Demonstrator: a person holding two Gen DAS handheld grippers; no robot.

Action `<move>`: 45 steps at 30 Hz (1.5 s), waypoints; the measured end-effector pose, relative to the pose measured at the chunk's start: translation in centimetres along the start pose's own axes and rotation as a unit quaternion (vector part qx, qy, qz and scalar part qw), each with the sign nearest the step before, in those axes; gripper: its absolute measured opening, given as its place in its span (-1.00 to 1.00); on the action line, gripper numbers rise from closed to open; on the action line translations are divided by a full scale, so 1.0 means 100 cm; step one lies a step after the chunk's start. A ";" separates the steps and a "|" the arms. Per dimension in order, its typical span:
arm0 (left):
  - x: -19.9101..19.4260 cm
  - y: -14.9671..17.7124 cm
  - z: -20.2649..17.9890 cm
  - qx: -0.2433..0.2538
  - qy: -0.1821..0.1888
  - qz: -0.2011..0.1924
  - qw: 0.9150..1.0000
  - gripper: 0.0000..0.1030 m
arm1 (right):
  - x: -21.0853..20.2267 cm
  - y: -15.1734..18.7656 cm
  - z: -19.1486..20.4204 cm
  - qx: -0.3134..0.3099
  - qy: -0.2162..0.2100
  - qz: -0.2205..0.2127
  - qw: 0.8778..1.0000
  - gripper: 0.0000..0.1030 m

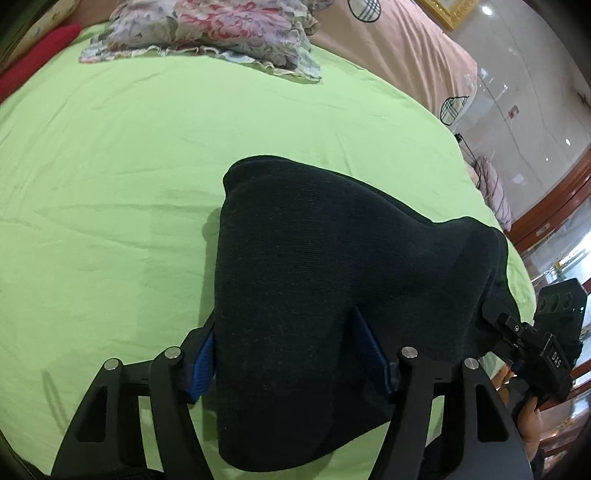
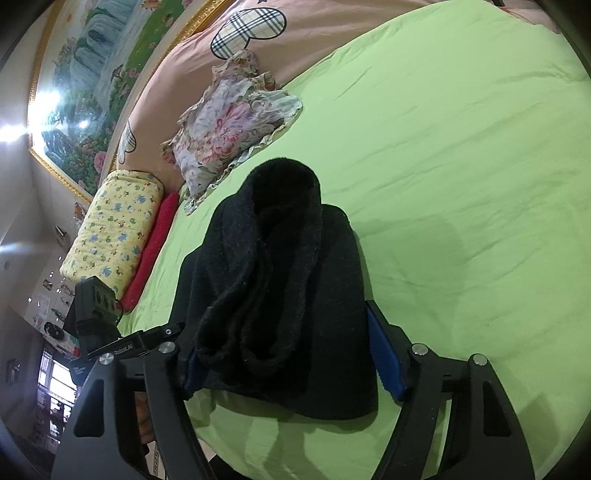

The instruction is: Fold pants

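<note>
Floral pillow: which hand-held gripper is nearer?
Right hand-held gripper, apparently: the floral pillow lies just past the black pants. From the left hand-held gripper it looks farther.

You're working over a bed spread with a lime-green sheet (image 1: 129,155). At its far side lie a floral pillow (image 2: 225,136), a pink quilt with plaid hearts (image 2: 314,26), a yellow printed bolster (image 2: 114,229) and a red cushion (image 2: 155,243). A gold-framed landscape painting (image 2: 96,92) hangs beyond, glaring with reflected light.

Bright, even light; window glare; strong fisheye edge warp.
</note>
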State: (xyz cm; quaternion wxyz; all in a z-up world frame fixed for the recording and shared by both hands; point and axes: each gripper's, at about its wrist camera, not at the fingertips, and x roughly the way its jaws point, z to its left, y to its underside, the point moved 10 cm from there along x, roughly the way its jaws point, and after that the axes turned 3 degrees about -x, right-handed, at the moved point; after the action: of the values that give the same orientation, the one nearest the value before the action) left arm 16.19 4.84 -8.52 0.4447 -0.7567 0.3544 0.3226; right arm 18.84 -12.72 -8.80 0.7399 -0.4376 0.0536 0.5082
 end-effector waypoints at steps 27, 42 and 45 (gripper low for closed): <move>-0.058 -0.009 -0.012 0.026 0.008 -0.059 0.998 -0.43 | -0.016 -0.006 0.042 -0.047 -0.022 -0.024 0.998 -0.04; -0.121 -0.027 0.040 -0.024 0.002 -0.119 0.993 -0.43 | 0.015 -0.022 0.103 -0.091 -0.068 -0.007 0.994 -0.05; -0.126 -0.032 0.056 -0.038 -0.004 -0.125 0.991 -0.43 | 0.028 -0.024 0.113 -0.098 -0.078 0.000 0.992 -0.05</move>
State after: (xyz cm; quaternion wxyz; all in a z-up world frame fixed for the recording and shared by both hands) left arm 11.04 14.22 0.84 0.4537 -0.8101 0.2426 0.2812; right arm 17.93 -3.04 -1.90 0.6954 -0.4669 -0.0537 0.5437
